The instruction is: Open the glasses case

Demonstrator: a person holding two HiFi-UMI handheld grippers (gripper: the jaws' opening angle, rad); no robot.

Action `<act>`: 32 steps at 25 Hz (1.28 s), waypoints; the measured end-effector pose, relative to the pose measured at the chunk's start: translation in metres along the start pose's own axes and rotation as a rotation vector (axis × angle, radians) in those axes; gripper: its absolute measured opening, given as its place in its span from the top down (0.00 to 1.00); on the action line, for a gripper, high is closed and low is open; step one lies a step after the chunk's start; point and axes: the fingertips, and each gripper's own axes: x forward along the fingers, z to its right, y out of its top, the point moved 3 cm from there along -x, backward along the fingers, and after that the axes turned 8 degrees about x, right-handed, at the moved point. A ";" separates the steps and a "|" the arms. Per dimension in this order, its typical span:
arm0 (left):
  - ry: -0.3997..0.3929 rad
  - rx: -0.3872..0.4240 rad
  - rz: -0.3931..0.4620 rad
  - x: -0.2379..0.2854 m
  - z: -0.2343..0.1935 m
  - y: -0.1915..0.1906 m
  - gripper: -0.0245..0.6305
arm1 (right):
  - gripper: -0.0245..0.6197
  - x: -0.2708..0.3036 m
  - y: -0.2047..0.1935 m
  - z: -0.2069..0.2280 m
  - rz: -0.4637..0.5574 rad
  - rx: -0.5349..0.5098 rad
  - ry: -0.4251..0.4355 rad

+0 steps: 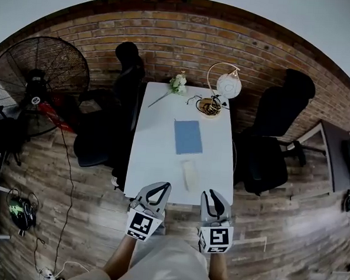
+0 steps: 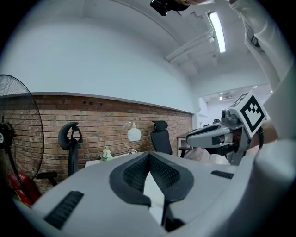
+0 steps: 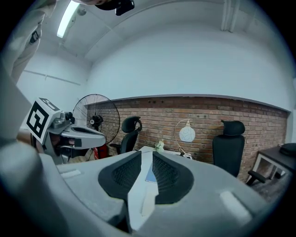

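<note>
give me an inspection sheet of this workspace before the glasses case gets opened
surface: white rectangular table, mostly bare
job's things: pale oblong glasses case, lying near the table's near edge, untouched
clutter: flat blue book; white flower sprig; globe desk lamp
grippers: left gripper and right gripper, jaws shut, empty, clear of the case
cables: coiled cord by the lamp; floor cable near the fan
surroundings: brick wall, black pedestal fan, two black office chairs, wood floor
</note>
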 end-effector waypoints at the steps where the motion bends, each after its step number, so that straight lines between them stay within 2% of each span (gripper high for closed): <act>1: -0.011 0.001 0.001 0.004 -0.004 -0.001 0.96 | 0.86 0.005 0.000 0.000 -0.004 -0.003 -0.004; 8: -0.106 0.029 0.025 0.031 -0.025 -0.010 0.96 | 0.86 0.033 -0.004 0.006 -0.039 0.024 -0.082; 19: -0.222 -0.005 0.000 0.071 -0.041 -0.033 0.96 | 0.86 0.066 -0.024 0.018 -0.119 0.036 -0.171; 24: -0.243 -0.015 -0.033 0.087 -0.041 -0.050 0.96 | 0.86 0.079 -0.039 0.025 -0.165 0.039 -0.178; 32: -0.238 -0.025 -0.094 0.114 -0.031 -0.074 0.96 | 0.86 0.097 -0.058 0.044 -0.212 0.052 -0.137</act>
